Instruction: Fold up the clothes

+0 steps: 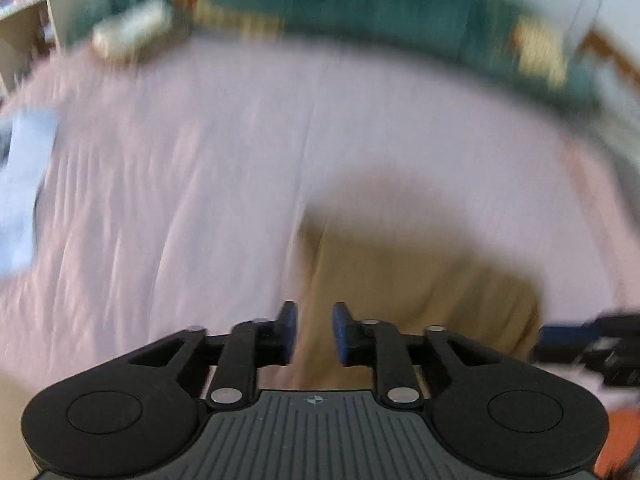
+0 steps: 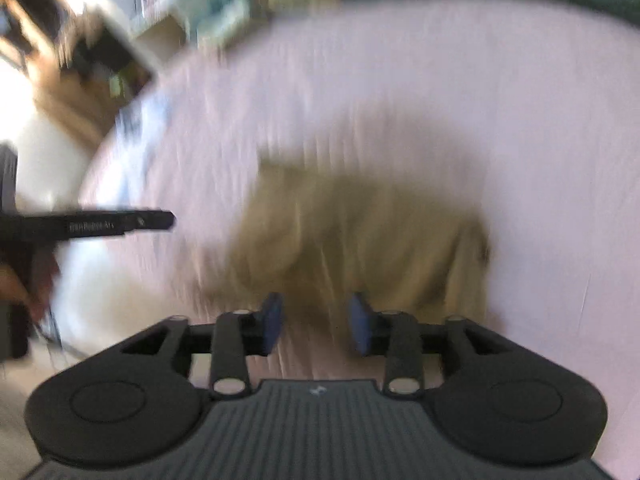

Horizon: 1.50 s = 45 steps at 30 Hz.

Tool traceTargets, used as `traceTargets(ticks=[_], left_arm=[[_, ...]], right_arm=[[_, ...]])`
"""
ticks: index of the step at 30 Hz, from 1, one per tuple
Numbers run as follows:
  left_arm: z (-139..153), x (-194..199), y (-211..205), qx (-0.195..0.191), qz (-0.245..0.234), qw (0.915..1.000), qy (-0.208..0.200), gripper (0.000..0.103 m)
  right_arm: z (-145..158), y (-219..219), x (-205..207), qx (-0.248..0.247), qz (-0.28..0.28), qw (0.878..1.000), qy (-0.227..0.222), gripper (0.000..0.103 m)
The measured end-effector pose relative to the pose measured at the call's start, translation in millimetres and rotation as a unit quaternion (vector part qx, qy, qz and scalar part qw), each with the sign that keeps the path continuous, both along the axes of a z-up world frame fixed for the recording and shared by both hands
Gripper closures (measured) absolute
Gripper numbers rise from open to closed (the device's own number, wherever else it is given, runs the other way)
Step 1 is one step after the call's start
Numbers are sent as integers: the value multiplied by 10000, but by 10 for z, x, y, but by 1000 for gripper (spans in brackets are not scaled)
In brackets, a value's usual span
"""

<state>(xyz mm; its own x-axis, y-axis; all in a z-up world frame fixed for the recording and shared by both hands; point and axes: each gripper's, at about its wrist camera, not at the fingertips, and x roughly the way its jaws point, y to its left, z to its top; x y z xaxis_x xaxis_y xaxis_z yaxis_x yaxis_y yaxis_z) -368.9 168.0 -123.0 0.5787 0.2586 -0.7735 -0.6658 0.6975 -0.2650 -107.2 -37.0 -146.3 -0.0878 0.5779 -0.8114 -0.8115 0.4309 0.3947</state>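
A tan garment point(image 1: 416, 292) lies bunched on the pale pink bed sheet point(image 1: 200, 168), blurred by motion. My left gripper point(image 1: 314, 332) is open and empty above the garment's near left edge. In the right wrist view the same tan garment point(image 2: 352, 236) lies ahead of my right gripper point(image 2: 316, 326), which is open and empty above its near edge. The left gripper point(image 2: 120, 222) shows at the left of that view, and the right gripper point(image 1: 588, 344) at the right edge of the left wrist view.
A light blue cloth point(image 1: 24, 184) lies at the sheet's left edge; it also shows in the right wrist view point(image 2: 136, 128). A teal patterned headboard or cover point(image 1: 400, 4) runs along the far side. Shelves and clutter point(image 2: 80, 40) stand beyond the bed's left.
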Motion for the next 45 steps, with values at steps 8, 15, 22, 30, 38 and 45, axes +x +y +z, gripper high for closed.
traceTargets(ticks=[8, 15, 22, 30, 38, 45], left_arm=[[-924, 1011, 138, -472, -765, 9951, 401, 61], [-1122, 991, 159, -252, -765, 9946, 653, 61], [-1064, 656, 294, -218, -929, 9894, 1097, 55], [-1619, 917, 407, -555, -780, 9867, 1317, 39], [-1569, 1026, 368, -576, -414, 9920, 1041, 56], [-1354, 1179, 476, -93, -307, 9983, 478, 84]], right_arm=[[-269, 523, 291, -55, -515, 9978, -416, 58], [-825, 598, 588, -724, -974, 9922, 282, 61], [-524, 75, 829, -792, -1666, 9828, 66, 34], [-1112, 269, 773, -1196, -1777, 9744, 676, 34], [-982, 287, 652, -1032, -1461, 9836, 251, 71], [-714, 408, 650, -536, -1240, 9897, -471, 81]])
